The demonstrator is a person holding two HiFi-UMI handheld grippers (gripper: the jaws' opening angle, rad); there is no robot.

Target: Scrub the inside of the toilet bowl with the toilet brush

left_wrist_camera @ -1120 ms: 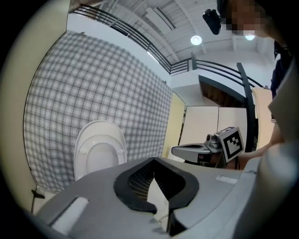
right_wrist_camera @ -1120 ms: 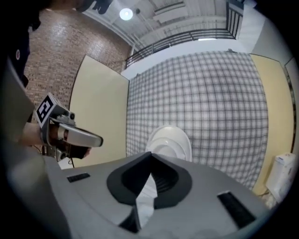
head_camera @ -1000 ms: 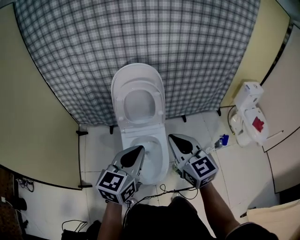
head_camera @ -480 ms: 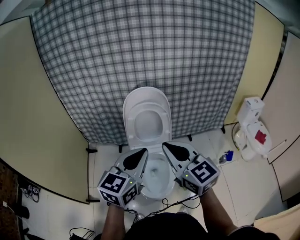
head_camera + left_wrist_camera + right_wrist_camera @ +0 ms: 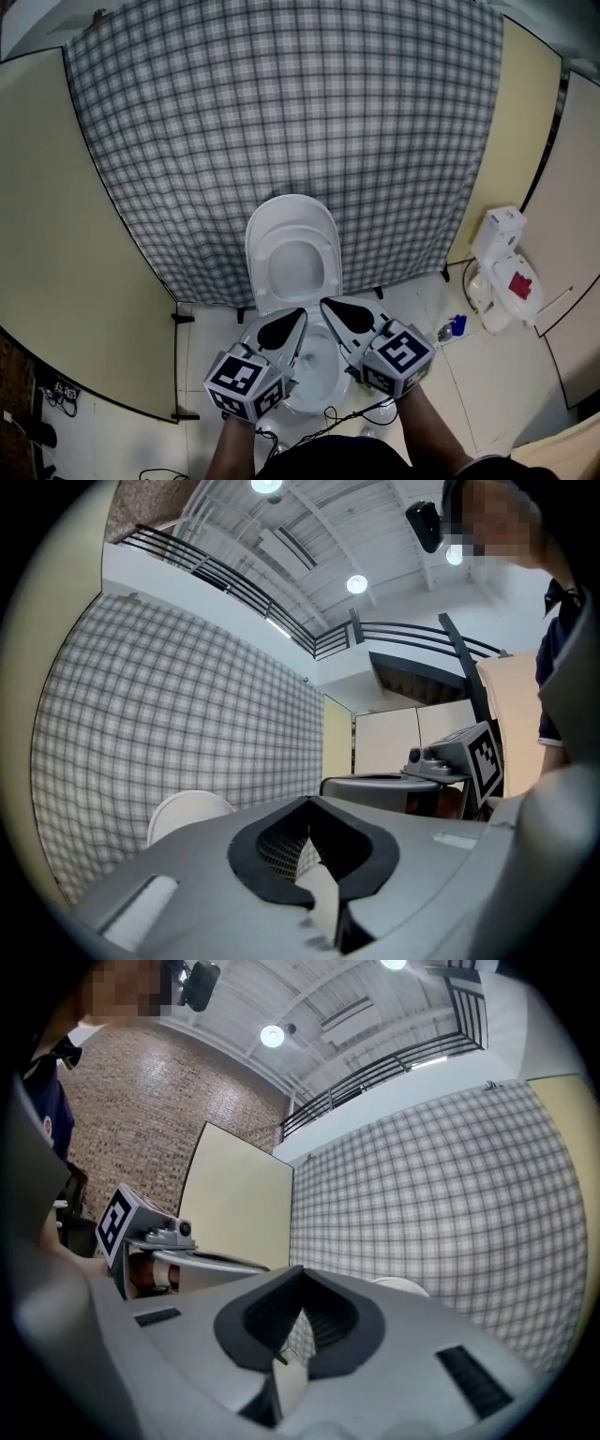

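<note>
The white toilet stands against a checked curtain, its lid [image 5: 292, 246] raised and its bowl [image 5: 317, 367] open below. My left gripper [image 5: 297, 316] and right gripper [image 5: 325, 304] hang side by side over the bowl's near rim, both pointing level at the curtain. Each is shut with nothing between its jaws. In the left gripper view the shut left gripper [image 5: 307, 801] points past the lid [image 5: 187, 813], with the right gripper [image 5: 375, 782] beside it. In the right gripper view the right gripper [image 5: 300, 1269] is shut too, and the lid [image 5: 403, 1285] peeps over it. I can make out no toilet brush.
The checked curtain [image 5: 281, 112] fills the back, with cream partition panels [image 5: 66, 244] on both sides. At the right, on the tiled floor, stand a white object with a red patch [image 5: 503, 270] and a small blue item [image 5: 457, 325]. Cables [image 5: 361, 412] trail by my feet.
Both grippers have risen and drawn closer together over the bowl. The view has tipped upward, so the toilet sits lower in the picture and more curtain shows.
</note>
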